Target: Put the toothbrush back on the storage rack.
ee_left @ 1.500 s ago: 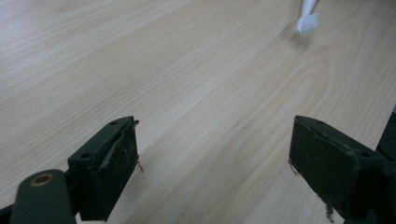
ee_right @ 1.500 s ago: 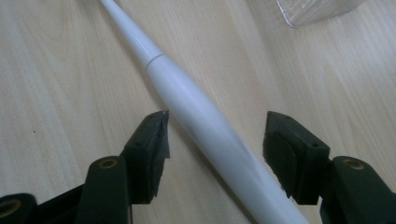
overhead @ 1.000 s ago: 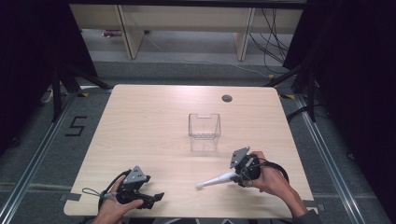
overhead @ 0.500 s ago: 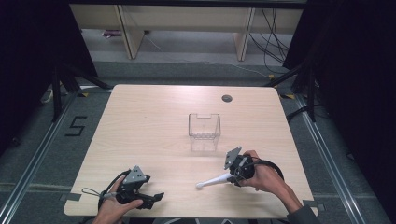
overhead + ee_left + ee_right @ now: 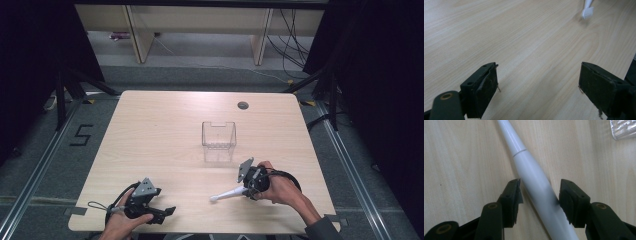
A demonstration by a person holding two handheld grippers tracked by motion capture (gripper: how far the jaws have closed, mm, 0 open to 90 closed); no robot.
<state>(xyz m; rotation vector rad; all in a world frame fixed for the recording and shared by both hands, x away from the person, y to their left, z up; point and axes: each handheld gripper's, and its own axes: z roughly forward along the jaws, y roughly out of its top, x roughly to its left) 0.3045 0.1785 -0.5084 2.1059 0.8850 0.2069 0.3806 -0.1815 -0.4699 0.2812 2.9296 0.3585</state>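
A pale wooden bench (image 5: 150,130) carries a clear plastic box (image 5: 218,135), which stands upright and open-topped a little past its middle. A small dark round fitting (image 5: 243,105) sits in the bench top beyond the box, toward the far edge.

Nearer the person than the box and a little to its right, the right gripper (image 5: 245,191) is held by the person's right hand (image 5: 280,187) low over the bench. A white toothbrush-like tool (image 5: 227,195) lies on the wood there, its rounded head pointing away from the gripper toward the person's left. In the right gripper view the tool's thick white handle (image 5: 536,182) runs up between the two black fingers (image 5: 511,200). The fingers sit on either side of the handle: the right one appears to touch it, while a narrow gap shows beside the left one, so they bracket it, parted, without clamping it. A corner of the clear box (image 5: 624,128) shows at the upper right of that view.

Well to the left of the box and close to the near edge, the left gripper (image 5: 165,212) rests in the person's left hand (image 5: 120,225). Its fingers (image 5: 482,90) are spread wide with bare wood between them, and the tool's white head (image 5: 587,12) lies far ahead of them.
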